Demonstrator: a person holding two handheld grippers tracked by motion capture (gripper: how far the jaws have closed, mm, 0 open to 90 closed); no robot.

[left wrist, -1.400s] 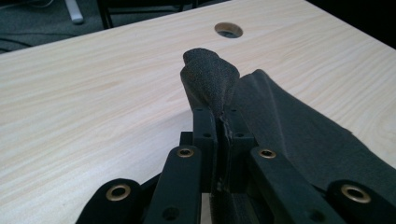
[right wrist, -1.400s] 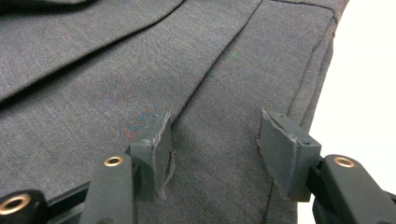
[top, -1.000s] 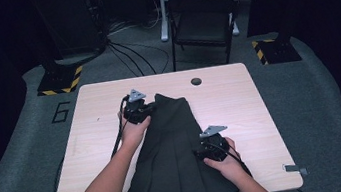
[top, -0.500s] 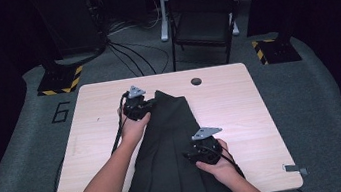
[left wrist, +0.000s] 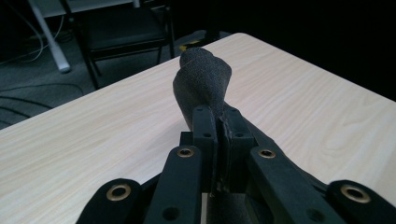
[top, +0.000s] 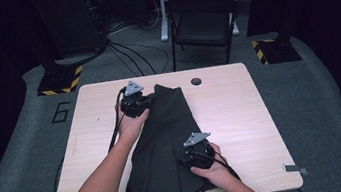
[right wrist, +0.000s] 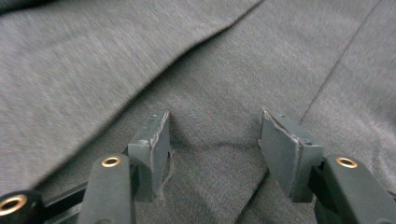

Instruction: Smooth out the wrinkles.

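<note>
A dark grey garment (top: 164, 137) lies spread lengthwise on the light wooden table (top: 245, 105), narrow end far, wide end at the near edge. My left gripper (top: 145, 99) is shut on the garment's far end; in the left gripper view a bunched fold of cloth (left wrist: 203, 79) sticks up past the closed left gripper (left wrist: 218, 126), raised a little above the table (left wrist: 93, 130). My right gripper (top: 192, 156) rests on the garment's lower right part. Its pads (right wrist: 156, 140) stand apart in the right gripper view, open on the wrinkled cloth (right wrist: 140, 60), right gripper (right wrist: 215, 140) pressing down.
A round cable hole (top: 196, 80) sits in the table's far middle. Behind the table stand a black folding chair (top: 203, 20), floor cables (top: 126, 46) and two yellow-and-black striped bases (top: 60, 81). Bare tabletop flanks the garment on both sides.
My right gripper has slid left across the garment, from its right edge toward the middle. My left gripper has lifted the far end slightly.
</note>
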